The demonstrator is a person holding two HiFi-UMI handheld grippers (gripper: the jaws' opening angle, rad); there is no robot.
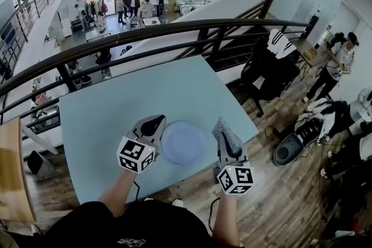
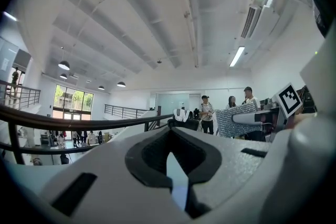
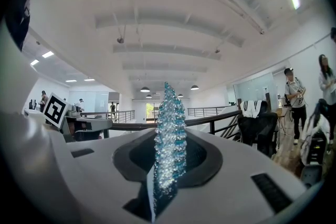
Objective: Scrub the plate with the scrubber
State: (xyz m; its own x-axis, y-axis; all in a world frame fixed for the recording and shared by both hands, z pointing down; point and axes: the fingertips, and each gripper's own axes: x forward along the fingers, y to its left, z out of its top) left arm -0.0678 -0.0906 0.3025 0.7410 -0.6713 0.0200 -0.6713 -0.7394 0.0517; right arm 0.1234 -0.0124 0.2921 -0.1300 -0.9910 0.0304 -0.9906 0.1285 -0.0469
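Left gripper view only gives you a thin pale sliver of the plate [image 2: 177, 186] between the closed jaws; the rest sits behind the left gripper [image 2: 170, 157] body. The scrubber [image 3: 169, 128] bottom end sinks out of sight between the right gripper [image 3: 168, 165] jaws. In the head view, parts of the table [image 1: 116, 119] near edge are covered by the grippers and forearms [image 1: 116, 194].

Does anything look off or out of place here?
Nothing stands out. The left gripper clamps the plate by its rim, and the right gripper holds the scrubber beside it, not touching. No spill or damage shows on the table.
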